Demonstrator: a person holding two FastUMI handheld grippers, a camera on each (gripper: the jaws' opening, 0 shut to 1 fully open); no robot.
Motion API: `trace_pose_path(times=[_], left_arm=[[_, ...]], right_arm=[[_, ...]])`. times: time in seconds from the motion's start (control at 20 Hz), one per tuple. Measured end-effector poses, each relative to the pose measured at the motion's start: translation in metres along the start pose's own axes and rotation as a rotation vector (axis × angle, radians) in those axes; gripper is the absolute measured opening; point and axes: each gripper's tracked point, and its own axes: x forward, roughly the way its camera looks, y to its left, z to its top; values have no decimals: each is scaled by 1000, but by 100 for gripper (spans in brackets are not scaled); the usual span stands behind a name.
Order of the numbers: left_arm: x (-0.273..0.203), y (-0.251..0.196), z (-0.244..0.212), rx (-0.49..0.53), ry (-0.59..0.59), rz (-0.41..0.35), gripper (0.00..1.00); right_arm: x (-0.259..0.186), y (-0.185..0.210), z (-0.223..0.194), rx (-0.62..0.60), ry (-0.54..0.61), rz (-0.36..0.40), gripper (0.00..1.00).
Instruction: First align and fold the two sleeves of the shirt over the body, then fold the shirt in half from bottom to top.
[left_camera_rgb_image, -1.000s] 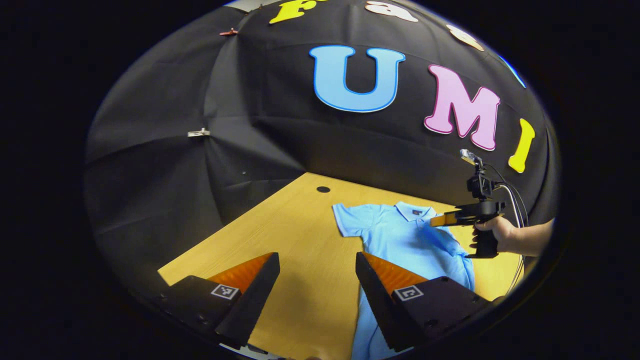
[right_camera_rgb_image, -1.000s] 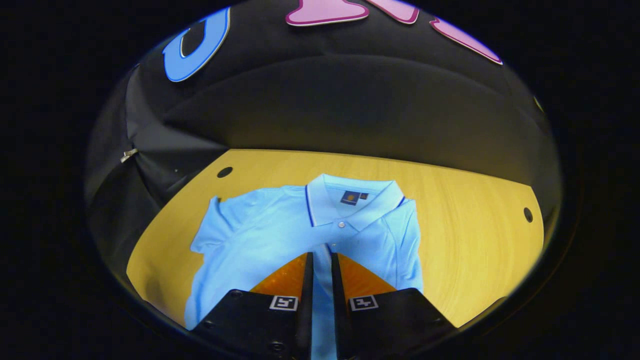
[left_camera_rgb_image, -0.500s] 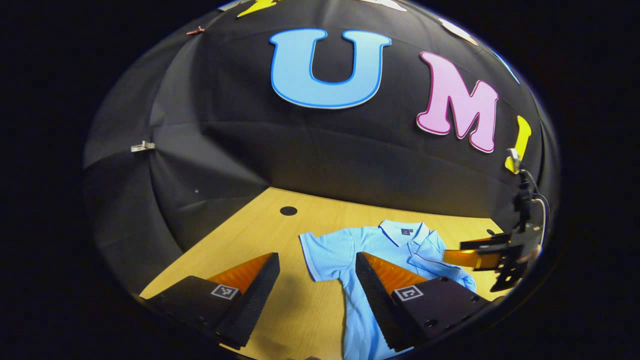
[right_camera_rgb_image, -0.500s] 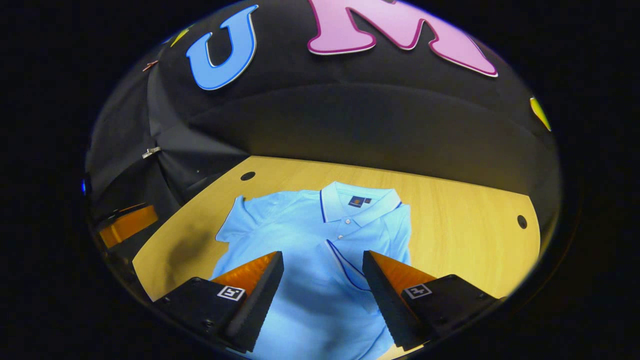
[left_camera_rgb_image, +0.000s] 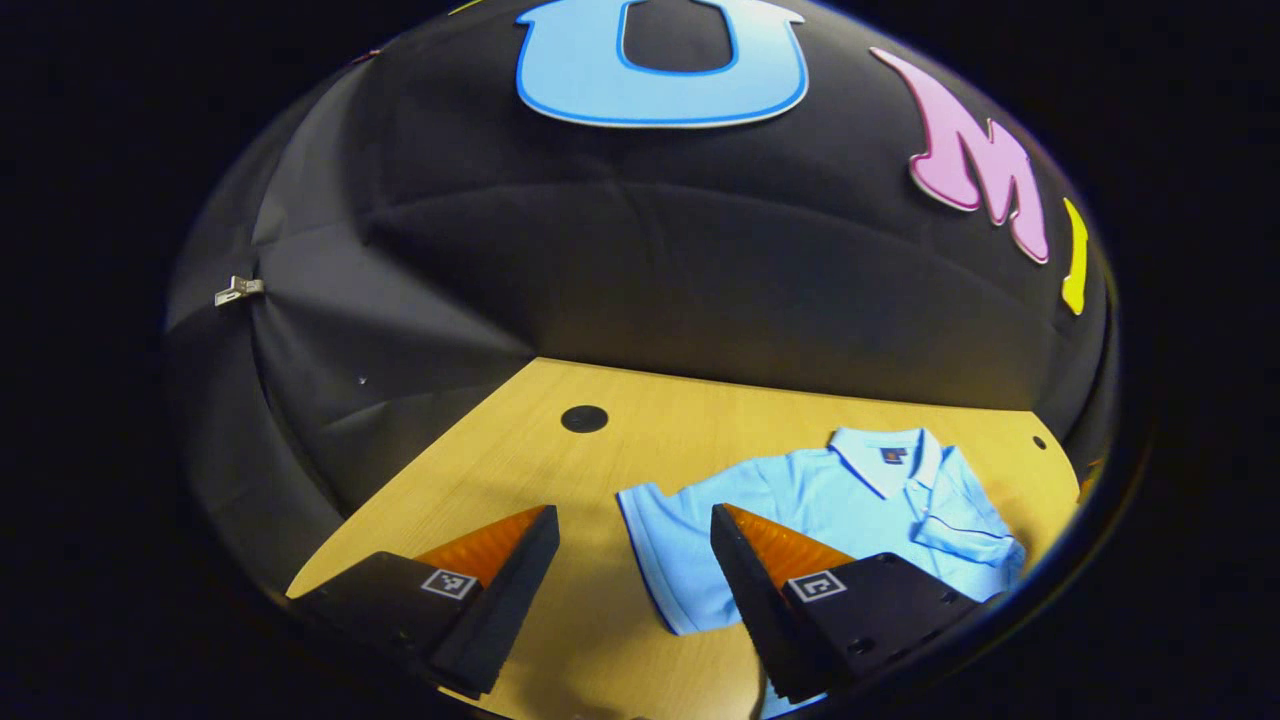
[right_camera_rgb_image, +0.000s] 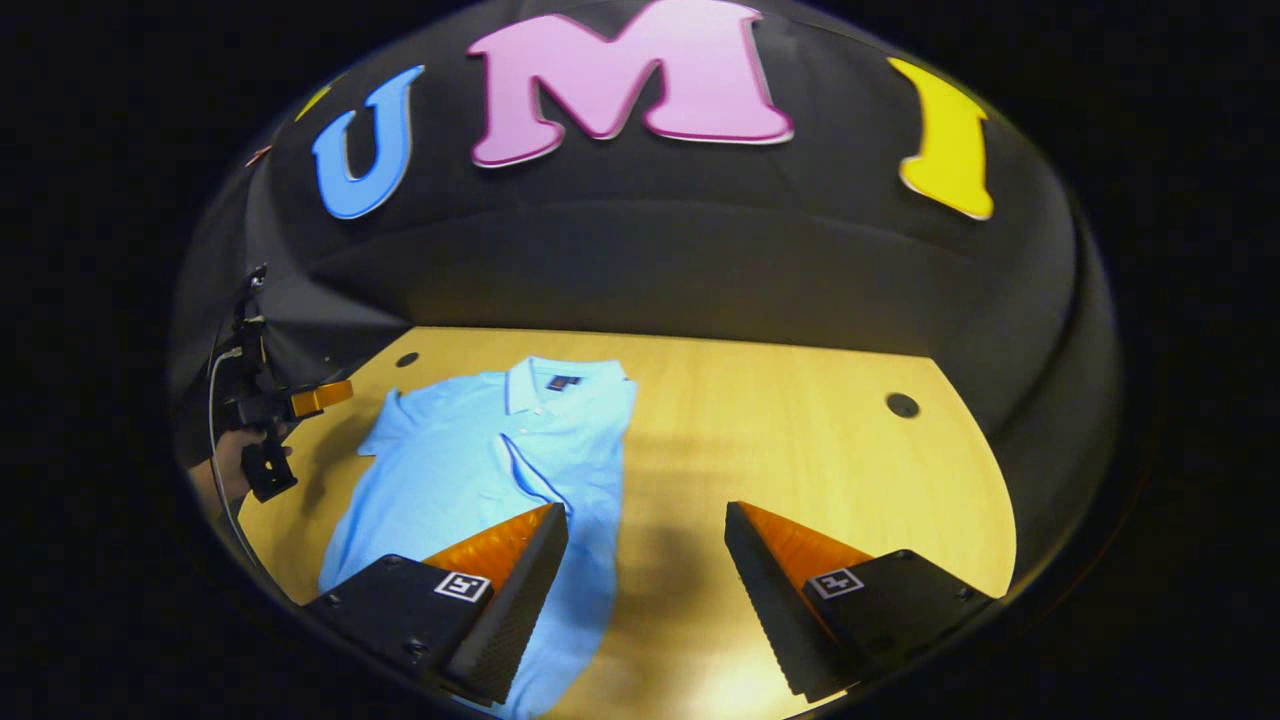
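Right gripper (right_camera_rgb_image: 645, 560) swung off shirt (right_camera_rgb_image: 470, 460), jaws apart

A light blue polo shirt (right_camera_rgb_image: 470, 460) is laid flat on the table, front up, collar toward the wall. One sleeve (left_camera_rgb_image: 965, 525) is folded over the body, its dark-trimmed edge lying across the chest. The other sleeve (left_camera_rgb_image: 660, 540) is spread out flat to the side.

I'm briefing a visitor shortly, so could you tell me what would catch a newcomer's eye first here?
The light blue polo shirt lies flat on the yellow wooden table, one sleeve folded over its body, the other spread out. The left gripper hangs open near that spread sleeve; the right gripper is open beside the shirt.
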Motion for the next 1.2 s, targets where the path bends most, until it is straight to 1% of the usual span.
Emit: trace_pose_path(times=[0.2,0.35,0.4,0.55,0.6,0.75,0.95,1.05,1.1,1.2], left_arm=[[45,-1,-15,-36,63,-20,97],[69,-3,-29,-20,99,-20,96],[73,-4,-33,-1,111,-19,96],[84,-5,-42,75,138,-8,95],[85,-9,-40,86,133,-20,95],[86,-19,-41,102,153,-64,80],[85,-37,-42,120,166,-117,25],[85,-39,-43,133,168,-110,16],[85,-41,-41,129,166,-113,10],[82,-43,-41,106,168,-124,7]], right_arm=[[-34,-62,-10,130,-1,-117,99],[-54,-92,-21,149,5,-184,98],[-60,-98,-24,151,9,-199,98],[-67,-101,-29,169,12,-207,98],[-68,-100,-30,172,12,-205,98],[-64,-89,-36,183,17,-180,98],[-54,-77,-50,178,26,-152,98],[-49,-71,-58,186,31,-138,98],[-48,-69,-61,187,34,-133,98],[-47,-72,-68,182,34,-134,98]])
